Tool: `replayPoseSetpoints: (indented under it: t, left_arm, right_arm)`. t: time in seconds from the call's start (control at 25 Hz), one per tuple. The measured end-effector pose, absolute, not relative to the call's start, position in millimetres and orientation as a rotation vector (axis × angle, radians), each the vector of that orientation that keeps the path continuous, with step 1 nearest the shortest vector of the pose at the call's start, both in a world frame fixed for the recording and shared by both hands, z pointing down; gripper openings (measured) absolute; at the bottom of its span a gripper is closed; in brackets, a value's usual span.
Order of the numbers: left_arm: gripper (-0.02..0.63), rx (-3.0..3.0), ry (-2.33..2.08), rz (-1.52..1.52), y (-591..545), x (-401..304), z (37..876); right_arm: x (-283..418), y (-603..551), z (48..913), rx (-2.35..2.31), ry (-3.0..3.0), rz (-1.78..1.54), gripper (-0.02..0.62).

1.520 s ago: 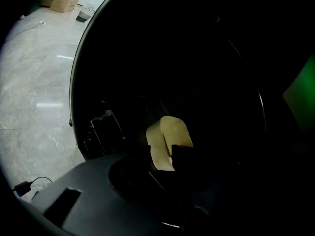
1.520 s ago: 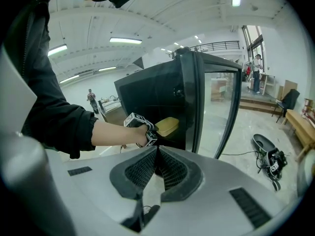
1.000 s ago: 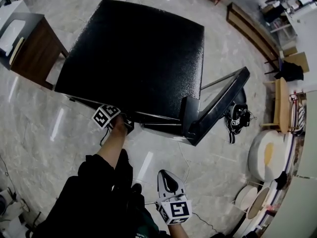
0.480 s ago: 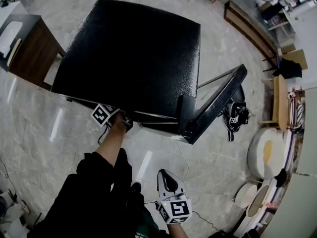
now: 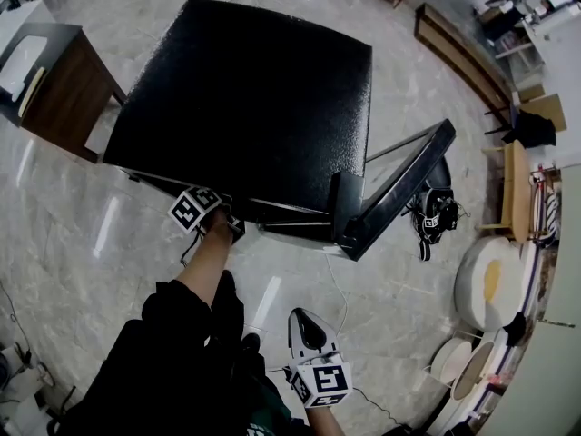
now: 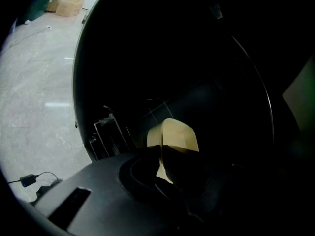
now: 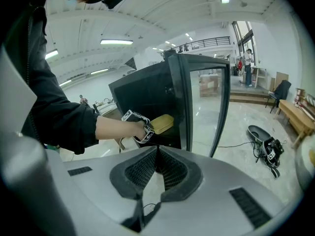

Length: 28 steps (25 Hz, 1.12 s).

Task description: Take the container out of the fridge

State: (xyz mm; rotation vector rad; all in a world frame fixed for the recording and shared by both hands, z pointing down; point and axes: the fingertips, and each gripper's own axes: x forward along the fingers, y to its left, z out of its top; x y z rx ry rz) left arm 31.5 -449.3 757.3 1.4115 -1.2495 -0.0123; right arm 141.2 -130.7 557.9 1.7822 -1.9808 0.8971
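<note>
A black fridge (image 5: 254,98) stands below me with its glass door (image 5: 399,184) swung open to the right. My left gripper (image 5: 227,225) reaches into the fridge's front opening. Its jaws are closing, and the pads pinch the near edge of a tan container (image 6: 174,134). In the right gripper view the same container (image 7: 161,123) sticks out of the left gripper (image 7: 147,128) just inside the fridge. My right gripper (image 7: 157,154) hangs back near my body (image 5: 307,321), shut and empty. The fridge's inside is dark.
A brown wooden cabinet (image 5: 54,80) stands left of the fridge. Black gear (image 5: 436,212) with cables lies on the floor beyond the door. Round white items (image 5: 490,284) sit at the right edge. A long wooden bench (image 5: 463,53) runs at the upper right.
The left gripper stays at the fridge's front and the right one stays by my body. Only the head view has shifted slightly.
</note>
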Motion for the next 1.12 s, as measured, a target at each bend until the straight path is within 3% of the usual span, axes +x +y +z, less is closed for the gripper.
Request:
replayPoseSetpoints:
  t: [1.12]
  left_arm:
    - [0.026, 1.431, -1.302, 0.005, -390.6, -9.5, 714.9]
  right_arm:
    - [121.4, -133.0, 532.4, 1.730, -2.119, 0.790, 0.037]
